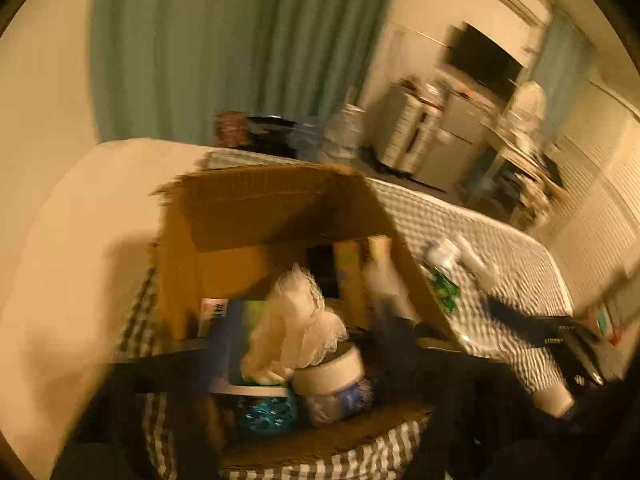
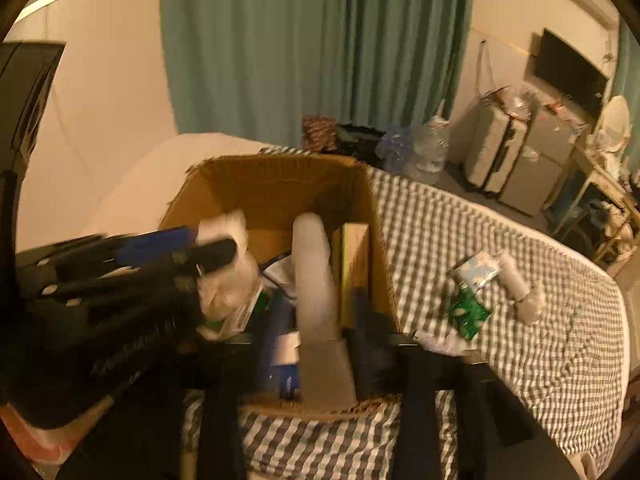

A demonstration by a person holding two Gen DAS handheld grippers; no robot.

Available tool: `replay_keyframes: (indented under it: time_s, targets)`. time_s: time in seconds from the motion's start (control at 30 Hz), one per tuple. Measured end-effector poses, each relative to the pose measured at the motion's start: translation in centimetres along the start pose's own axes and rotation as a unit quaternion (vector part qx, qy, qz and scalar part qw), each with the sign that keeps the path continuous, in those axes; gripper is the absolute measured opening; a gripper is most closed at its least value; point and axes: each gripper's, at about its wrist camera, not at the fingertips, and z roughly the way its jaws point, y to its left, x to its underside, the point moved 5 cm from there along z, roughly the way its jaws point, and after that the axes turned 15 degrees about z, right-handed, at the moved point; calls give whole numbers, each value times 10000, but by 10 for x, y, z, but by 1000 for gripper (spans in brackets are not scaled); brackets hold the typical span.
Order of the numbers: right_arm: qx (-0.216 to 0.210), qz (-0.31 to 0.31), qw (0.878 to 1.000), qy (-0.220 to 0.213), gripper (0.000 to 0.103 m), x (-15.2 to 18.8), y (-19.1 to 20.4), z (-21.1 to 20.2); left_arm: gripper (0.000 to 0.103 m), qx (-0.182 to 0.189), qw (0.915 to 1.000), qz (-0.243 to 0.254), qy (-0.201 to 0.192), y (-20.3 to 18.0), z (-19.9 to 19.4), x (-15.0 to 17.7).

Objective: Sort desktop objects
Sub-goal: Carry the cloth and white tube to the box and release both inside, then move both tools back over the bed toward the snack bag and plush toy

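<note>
The left claw [image 1: 304, 364] stands wide open over the near end of an open cardboard box [image 1: 256, 204]; nothing is pinched between its dark, blurred fingers [image 1: 208, 364]. In the gap between them lies a crumpled white cloth [image 1: 298, 320], resting on a white-lidded jar [image 1: 332, 372], with a blue patterned tub [image 1: 266, 412] at 7 o'clock from the jar. At 12 o'clock, deeper in the box, a yellow-green carton [image 1: 350, 276] stands upright against the right wall.

The right claw [image 2: 316, 364] is also spread open above the same box [image 2: 280, 184], its pads clear of everything. Between its fingers [image 2: 372, 356] a tall whitish bottle [image 2: 314, 280] stands upright inside the box; whether it touches either finger cannot be told through the blur. Just at 3 o'clock from the bottle is the upright carton [image 2: 354, 264]. At 9 o'clock the left claw's black body reaches into the box beside the white cloth [image 2: 226, 264].

The box sits on a bed with a grey-and-white checked cover [image 2: 520, 360]. On the cover at 3 o'clock from the box, well apart from it, lie a green packet [image 2: 468, 312], a pale blue-and-white pack [image 2: 478, 270] touching it at 12 o'clock, and a small white bottle [image 2: 516, 276] just to the right.

Beyond the bed, at 12 o'clock, hangs a green curtain [image 2: 312, 40]; at 2 o'clock stand a suitcase [image 2: 494, 152] and a dark screen [image 2: 568, 68].
</note>
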Motion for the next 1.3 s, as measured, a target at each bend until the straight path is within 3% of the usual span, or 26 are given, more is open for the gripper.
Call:
replay_keyframes:
  time_s: [0.07, 0.2, 0.47, 0.53, 0.7, 0.87, 0.93, 1.03, 1.1, 1.3]
  targets:
    - [59, -194, 9992, -356, 80, -4, 1, -9, 103, -402, 9989, -182, -167, 12, -4, -2]
    - [58, -416, 9981, -452, 80, -3, -3, -15, 103, -316, 9994, -135, -25, 15, 4, -1]
    - [177, -248, 9972, -690, 81, -1, -44, -43, 103, -213, 9994, 236, 95, -5, 6, 2]
    - [270, -155, 9970, -709, 82, 2, -58, -51, 103, -246, 9994, 213, 134, -8, -3, 3]
    - [250, 99, 9946, -1003, 85, 19, -109, -74, 103, -176, 9993, 287, -191, -29, -46, -2]
    - [357, 314, 9920, -1172, 91, 27, -164, -80, 103, -83, 9975, 330, -618, -69, -72, 1]
    - [378, 575, 9911, -1139, 91, 27, -197, -73, 103, -252, 9971, 267, -665, -86, -71, 6]
    - [228, 1254, 9875, -930, 91, 32, -248, -58, 103, -452, 9975, 215, -501, -117, -54, 7]
    - [353, 1661, 9819, -838, 95, 36, -277, -49, 103, -441, 9976, 323, -418, -144, -42, 5]
    - [656, 2469, 9625, -909, 95, 55, -364, -23, 103, 60, 9978, 628, -180, -232, 13, 10]
